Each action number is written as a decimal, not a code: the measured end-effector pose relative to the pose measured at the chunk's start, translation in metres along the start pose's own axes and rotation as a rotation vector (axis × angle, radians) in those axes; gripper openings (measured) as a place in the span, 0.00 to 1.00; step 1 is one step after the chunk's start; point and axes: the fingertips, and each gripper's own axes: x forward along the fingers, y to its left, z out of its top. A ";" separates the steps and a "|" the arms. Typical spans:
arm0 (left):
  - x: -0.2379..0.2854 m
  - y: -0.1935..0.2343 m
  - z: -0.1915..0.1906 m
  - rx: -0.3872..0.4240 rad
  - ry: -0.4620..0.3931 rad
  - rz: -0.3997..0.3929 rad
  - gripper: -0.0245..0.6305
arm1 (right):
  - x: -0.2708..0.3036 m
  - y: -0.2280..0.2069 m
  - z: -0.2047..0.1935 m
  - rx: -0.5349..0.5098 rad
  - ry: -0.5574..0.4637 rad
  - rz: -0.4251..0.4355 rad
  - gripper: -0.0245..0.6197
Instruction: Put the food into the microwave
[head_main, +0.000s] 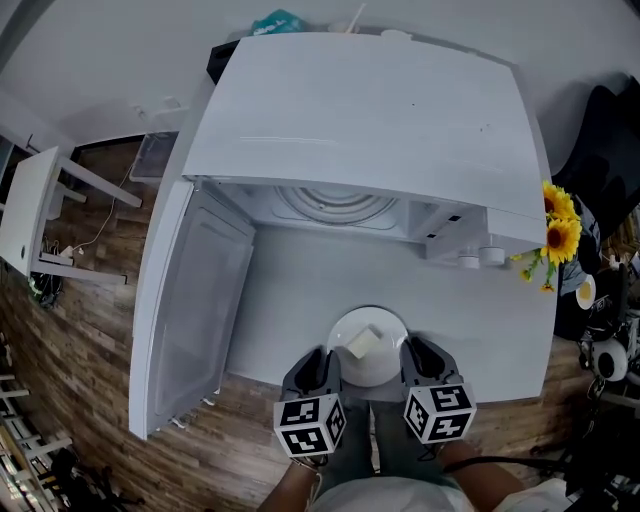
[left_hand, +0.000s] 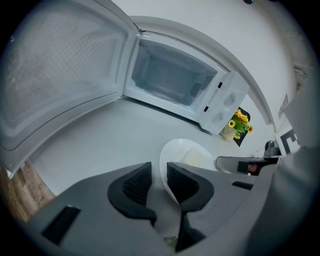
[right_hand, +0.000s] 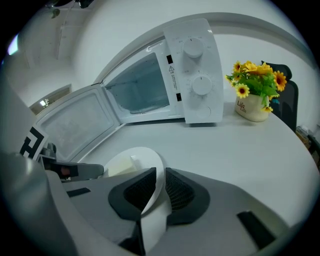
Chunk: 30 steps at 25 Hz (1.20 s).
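Note:
A white plate (head_main: 347, 326) carrying a pale yellow block of food (head_main: 362, 343) is at the near edge of the white table, in front of the microwave (head_main: 360, 120). The microwave's door (head_main: 190, 300) is swung wide open to the left, and the turntable (head_main: 335, 205) shows inside. My left gripper (head_main: 315, 368) is shut on the plate's left rim and my right gripper (head_main: 425, 360) on its right rim. In the left gripper view the plate (left_hand: 182, 150) rim runs between the left gripper's (left_hand: 159, 172) pads. In the right gripper view the plate (right_hand: 142, 155) is pinched by the right gripper (right_hand: 160, 182).
A cream pot of yellow flowers (head_main: 558, 230) stands on the table to the right of the microwave's control panel (right_hand: 197, 75). A dark bag and cups are at the far right off the table. Wooden floor lies below the table's near edge.

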 end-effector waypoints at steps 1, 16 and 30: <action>0.002 0.000 0.000 -0.001 -0.001 -0.002 0.19 | 0.002 -0.001 -0.001 0.002 0.006 0.000 0.11; 0.008 -0.012 -0.002 -0.039 0.003 -0.043 0.19 | 0.007 -0.001 -0.002 0.020 -0.006 0.003 0.11; 0.006 -0.006 0.001 -0.079 -0.007 -0.044 0.14 | 0.009 0.002 -0.001 0.030 -0.007 -0.012 0.11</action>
